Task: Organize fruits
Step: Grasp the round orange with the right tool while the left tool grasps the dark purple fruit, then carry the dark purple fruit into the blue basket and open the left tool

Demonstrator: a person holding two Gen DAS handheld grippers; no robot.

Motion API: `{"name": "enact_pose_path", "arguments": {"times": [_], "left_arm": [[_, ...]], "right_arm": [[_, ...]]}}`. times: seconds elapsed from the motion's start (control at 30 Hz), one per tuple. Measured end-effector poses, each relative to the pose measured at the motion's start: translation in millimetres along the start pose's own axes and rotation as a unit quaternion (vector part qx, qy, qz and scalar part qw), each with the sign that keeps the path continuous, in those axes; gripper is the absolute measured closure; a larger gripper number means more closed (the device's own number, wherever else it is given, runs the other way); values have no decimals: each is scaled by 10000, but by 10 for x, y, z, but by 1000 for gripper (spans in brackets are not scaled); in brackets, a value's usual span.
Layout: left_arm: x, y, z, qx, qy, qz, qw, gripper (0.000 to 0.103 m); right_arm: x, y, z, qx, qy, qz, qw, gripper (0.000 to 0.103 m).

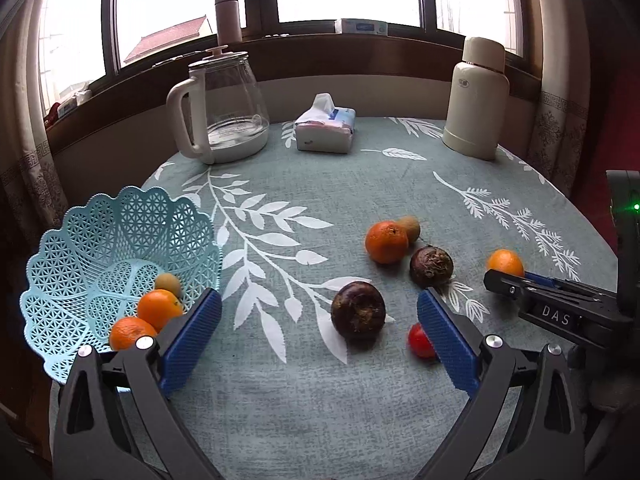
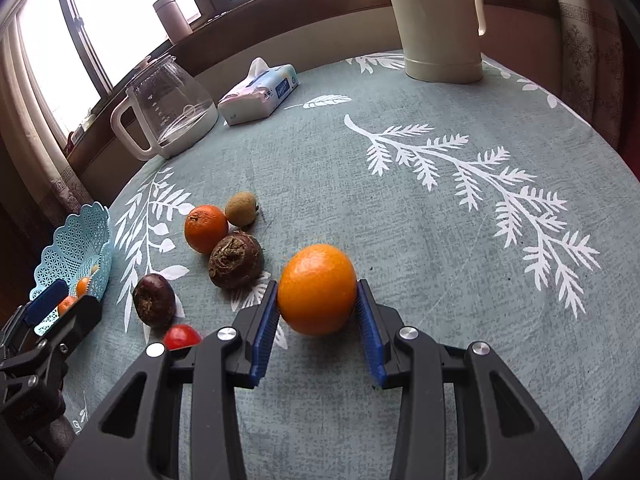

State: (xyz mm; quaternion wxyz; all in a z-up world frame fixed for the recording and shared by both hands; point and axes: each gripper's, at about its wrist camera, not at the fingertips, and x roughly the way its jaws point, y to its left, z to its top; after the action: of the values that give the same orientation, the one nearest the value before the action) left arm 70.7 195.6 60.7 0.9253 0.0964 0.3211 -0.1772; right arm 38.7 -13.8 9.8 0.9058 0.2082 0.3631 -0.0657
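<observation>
From the left wrist, the left gripper [image 1: 320, 336] hovers over the surface [image 1: 320, 408] with its blue fingers [image 1: 192, 344] wide apart and nothing between them. The dark brown fruit [image 1: 358, 309] sits just ahead of the gap, the nearest thing to take. It looks firm and rough-skinned, probably light, so a hold across its widest middle should do. Left of it, the blue lattice basket [image 1: 80, 248] holds two oranges and a small tan fruit; the left finger covers part of its near rim. A red fruit [image 1: 419, 340], right of the dark brown fruit, is half hidden behind the right finger. What kind it is I cannot tell. At the right edge the right gripper shows only side-on.

From the right wrist, the right gripper [image 2: 318, 300] has its fingers against both sides of an orange [image 2: 317, 289], which rests on the surface. Contact looks made, but how tightly is unclear. The peel is smooth and slightly yielding; the ribbed pads, placed at its widest part, should hold it without crushing. Left of that orange lie a second orange [image 2: 206, 228], a tan fruit [image 2: 241, 209] and another dark fruit [image 2: 236, 260]. The basket is small and partly screened by the left gripper.
</observation>
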Motion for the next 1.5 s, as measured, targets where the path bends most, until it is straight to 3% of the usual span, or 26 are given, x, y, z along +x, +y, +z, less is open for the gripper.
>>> {"name": "enact_pose_path", "arguments": {"times": [0.27, 0.47, 0.77, 0.83, 1.5], "left_arm": [[297, -130, -1, -135, 408, -304, 9986, 24], [557, -103, -47, -386, 739, -485, 9953, 42], [693, -116, -66, -400, 805, -380, 9952, 48], [698, -101, -62, -430, 789, -347, 9953, 60], [336, -30, 33, -415, 293, -101, 9987, 61]], "right_arm": [[4, -32, -16, 75, -4, 150, 9999, 64], [-12, -37, -25, 82, -34, 219, 9997, 64], [-21, -43, -28, 108, -44, 294, 9995, 64], [-23, -43, -30, 112, -54, 298, 9995, 64], [-54, -37, -27, 122, -135, 281, 9994, 64]]}}
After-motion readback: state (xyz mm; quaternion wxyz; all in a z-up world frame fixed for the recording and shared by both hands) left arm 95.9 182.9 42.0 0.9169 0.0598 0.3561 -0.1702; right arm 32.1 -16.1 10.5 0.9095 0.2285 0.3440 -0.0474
